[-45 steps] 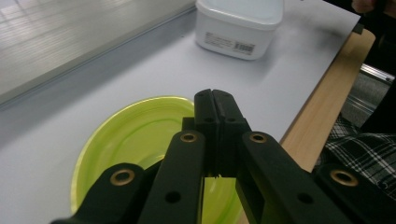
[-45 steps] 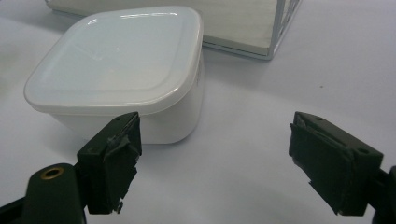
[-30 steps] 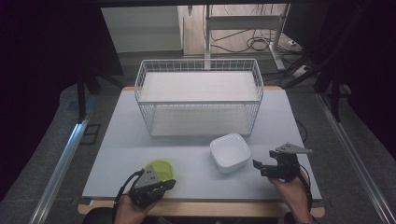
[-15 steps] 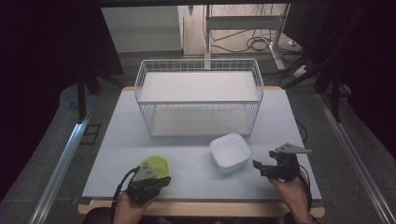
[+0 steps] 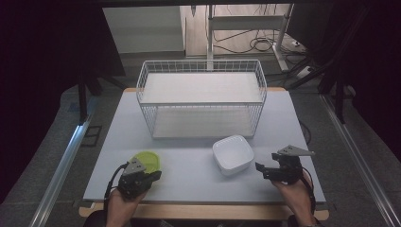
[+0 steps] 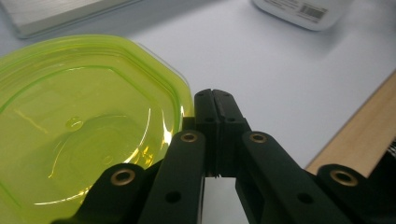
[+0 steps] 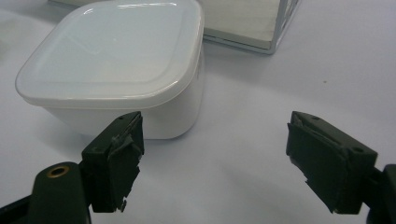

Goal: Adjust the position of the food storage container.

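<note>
Yellow-green container [image 5: 147,161] at the table's [image 5: 189,163] near-left edge, with the left gripper [image 5: 150,177], jaws pressed together and empty, just beside its rim. The right gripper [image 5: 261,168], jaws apart, rests near the white lidded box [image 5: 232,154]. To grasp well, the left jaws likely must spread before straddling the rim squarely.

My left gripper [image 5: 153,175] has slid back toward the near edge of the worktop [image 5: 189,163] and slightly to the left. A second ago it lay over the near side of the yellow-green dish [image 5: 148,161]; now its closed fingers [image 6: 215,100] sit just near-right of the rim, and more of the dish shows.
</note>
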`<state>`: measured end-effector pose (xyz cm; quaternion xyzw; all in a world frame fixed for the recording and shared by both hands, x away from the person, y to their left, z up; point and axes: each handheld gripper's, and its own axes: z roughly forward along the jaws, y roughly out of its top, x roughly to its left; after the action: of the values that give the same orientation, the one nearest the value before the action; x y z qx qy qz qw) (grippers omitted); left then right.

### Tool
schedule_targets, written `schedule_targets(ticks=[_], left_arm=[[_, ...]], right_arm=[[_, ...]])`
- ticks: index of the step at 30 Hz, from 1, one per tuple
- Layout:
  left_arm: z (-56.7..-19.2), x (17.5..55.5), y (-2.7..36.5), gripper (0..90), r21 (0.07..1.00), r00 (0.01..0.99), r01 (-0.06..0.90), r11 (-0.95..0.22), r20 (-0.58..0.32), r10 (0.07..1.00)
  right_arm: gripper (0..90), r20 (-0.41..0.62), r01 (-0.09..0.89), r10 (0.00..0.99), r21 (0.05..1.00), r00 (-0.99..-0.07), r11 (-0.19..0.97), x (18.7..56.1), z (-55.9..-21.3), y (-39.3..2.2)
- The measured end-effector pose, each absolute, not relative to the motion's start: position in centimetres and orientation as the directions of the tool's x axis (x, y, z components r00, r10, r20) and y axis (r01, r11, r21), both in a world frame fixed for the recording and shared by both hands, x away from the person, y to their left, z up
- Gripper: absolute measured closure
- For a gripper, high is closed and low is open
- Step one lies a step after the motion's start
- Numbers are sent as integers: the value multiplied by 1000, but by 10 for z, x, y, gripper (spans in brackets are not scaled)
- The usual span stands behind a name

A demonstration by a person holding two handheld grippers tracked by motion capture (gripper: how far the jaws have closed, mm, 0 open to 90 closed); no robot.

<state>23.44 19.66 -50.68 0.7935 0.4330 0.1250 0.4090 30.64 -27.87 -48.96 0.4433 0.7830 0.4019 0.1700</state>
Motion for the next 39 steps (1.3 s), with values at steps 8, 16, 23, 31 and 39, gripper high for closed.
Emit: schedule_targets(ticks=[8, 16, 23, 31, 39], left_arm=[[-508, 247, 214, 900, 759, 567, 595, -265, -163, 808], [-509, 255, 236, 900, 755, 517, 612, -235, -158, 841], [-508, 257, 247, 900, 762, 482, 616, -198, -167, 860], [-502, 251, 223, 868, 805, 563, 551, -218, -166, 810], [-506, 255, 202, 882, 800, 608, 544, -254, -167, 776]], right_arm=[[205, 87, 553, 831, 783, -550, 284, 306, -489, -279], [224, 91, 553, 827, 783, -555, 285, 306, -489, -278], [224, 99, 554, 826, 785, -555, 278, 306, -488, -278], [355, 105, 558, 828, 784, -551, 273, 306, -485, -278], [697, 85, 542, 816, 786, -572, 297, 311, -478, -279]])
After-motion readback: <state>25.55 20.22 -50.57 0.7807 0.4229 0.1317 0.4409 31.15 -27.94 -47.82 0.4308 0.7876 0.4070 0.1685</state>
